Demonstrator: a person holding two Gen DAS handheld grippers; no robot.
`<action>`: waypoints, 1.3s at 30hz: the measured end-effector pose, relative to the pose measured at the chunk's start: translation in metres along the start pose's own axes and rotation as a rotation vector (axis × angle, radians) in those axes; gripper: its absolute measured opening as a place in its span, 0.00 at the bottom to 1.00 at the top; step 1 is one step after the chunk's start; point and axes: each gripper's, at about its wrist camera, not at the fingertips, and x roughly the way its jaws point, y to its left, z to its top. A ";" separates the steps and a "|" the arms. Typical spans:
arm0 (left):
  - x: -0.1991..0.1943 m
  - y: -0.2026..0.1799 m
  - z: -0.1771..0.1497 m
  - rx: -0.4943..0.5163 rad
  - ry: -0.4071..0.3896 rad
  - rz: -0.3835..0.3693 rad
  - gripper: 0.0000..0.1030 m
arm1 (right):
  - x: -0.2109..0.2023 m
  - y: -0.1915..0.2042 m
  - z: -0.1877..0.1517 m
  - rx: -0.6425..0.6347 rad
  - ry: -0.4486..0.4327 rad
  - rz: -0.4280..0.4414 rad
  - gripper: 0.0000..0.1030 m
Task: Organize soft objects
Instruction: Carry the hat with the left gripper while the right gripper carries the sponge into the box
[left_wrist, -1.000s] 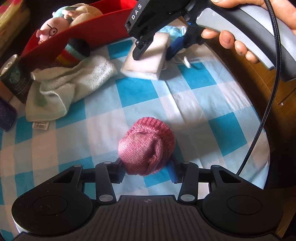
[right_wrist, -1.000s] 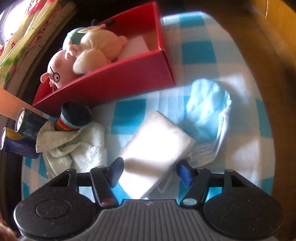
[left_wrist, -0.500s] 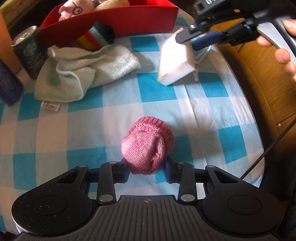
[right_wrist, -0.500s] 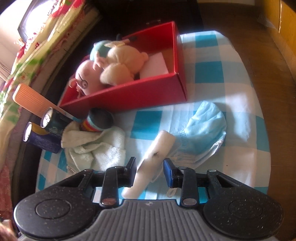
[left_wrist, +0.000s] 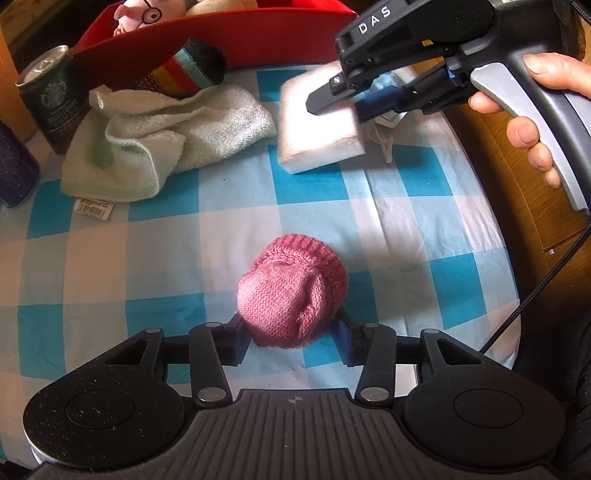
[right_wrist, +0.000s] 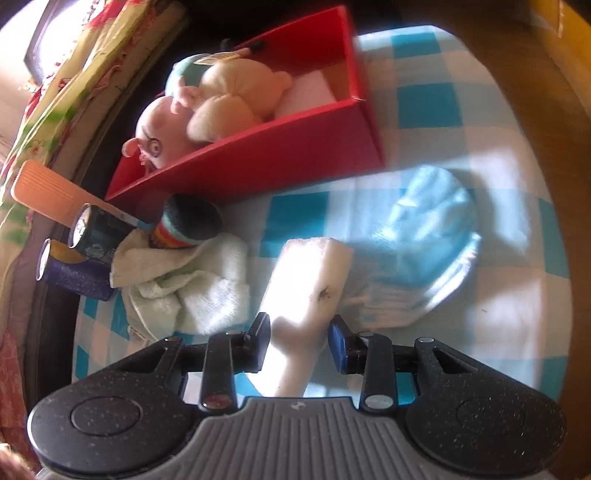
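Note:
My left gripper (left_wrist: 290, 332) is shut on a pink knitted hat (left_wrist: 291, 291) and holds it over the checked tablecloth. My right gripper (right_wrist: 300, 338) is shut on a white sponge block (right_wrist: 308, 280), held tilted above the cloth; the sponge also shows in the left wrist view (left_wrist: 317, 129), with the right gripper (left_wrist: 334, 107) over it. The red box (right_wrist: 258, 162) at the back holds plush toys (right_wrist: 221, 99) and a white sponge (right_wrist: 310, 92). A light blue cloth (right_wrist: 424, 236), a pale green towel (left_wrist: 162, 136) and a striped sock (left_wrist: 195, 70) lie in front of the box.
Two drink cans (right_wrist: 88, 229) stand left of the towel, also seen in the left wrist view (left_wrist: 51, 99). A paper label (left_wrist: 94, 208) lies by the towel. The round table's edge (left_wrist: 509, 280) curves along the right, with wooden floor beyond.
The right gripper closed on the white sponge, lifted and turned it on edge, then shifted it slightly left. The left gripper closed on the pink hat and keeps it.

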 end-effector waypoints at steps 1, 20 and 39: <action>0.000 0.001 0.000 -0.008 0.001 -0.006 0.46 | 0.000 0.002 0.000 0.003 -0.003 0.019 0.08; -0.015 0.022 0.014 -0.115 -0.043 -0.039 0.31 | -0.040 0.006 -0.003 -0.076 -0.077 0.026 0.06; -0.110 0.044 0.162 -0.204 -0.371 -0.008 0.32 | -0.106 0.051 0.073 -0.135 -0.300 0.079 0.06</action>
